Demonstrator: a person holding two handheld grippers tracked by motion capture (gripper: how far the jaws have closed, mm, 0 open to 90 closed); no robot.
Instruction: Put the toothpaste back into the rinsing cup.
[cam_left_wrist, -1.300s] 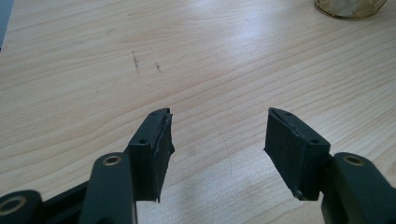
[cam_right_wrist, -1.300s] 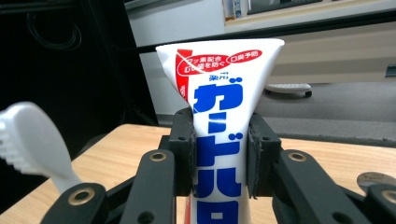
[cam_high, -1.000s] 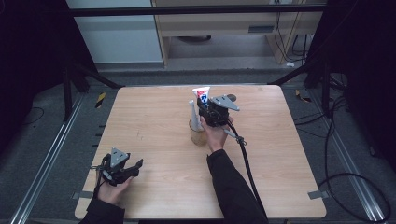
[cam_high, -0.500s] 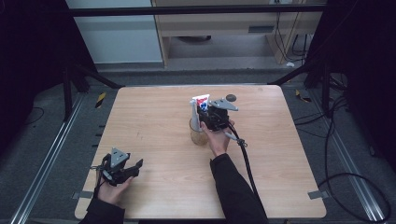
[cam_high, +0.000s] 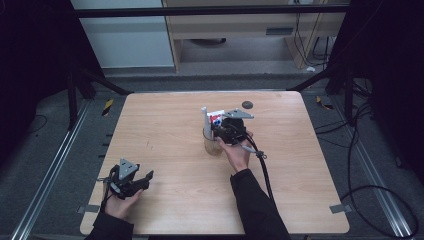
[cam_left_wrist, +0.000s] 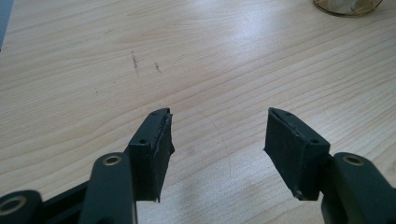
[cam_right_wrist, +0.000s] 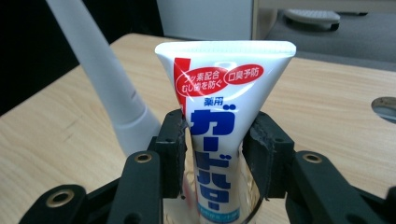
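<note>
— While your right gripper (cam_right_wrist: 212, 154) hovers at the glass cup (cam_high: 212, 142) near the table's centre, what sits between its pads?

— You have the toothpaste tube (cam_right_wrist: 219, 116) standing upright in the cup, crimped end at twelve o'clock, and your pads flank it at nine and three. Your jaws have just been opening; on the three o'clock side a thin gap shows, so you no longer pinch it.

— And what stands beside the tube?

— You can see a white toothbrush handle (cam_right_wrist: 100, 74) leaning out of the same cup toward eleven o'clock, just beside the tube.

— Where is my other hand?

— Your left gripper (cam_high: 129, 179) rests low at the wooden table's (cam_high: 165, 125) seven o'clock corner, well apart from the cup. Your fingers (cam_left_wrist: 152, 151) there stand wide apart over bare wood with nothing between them, and the cup's base peeks in at one o'clock in the left gripper view.
</note>
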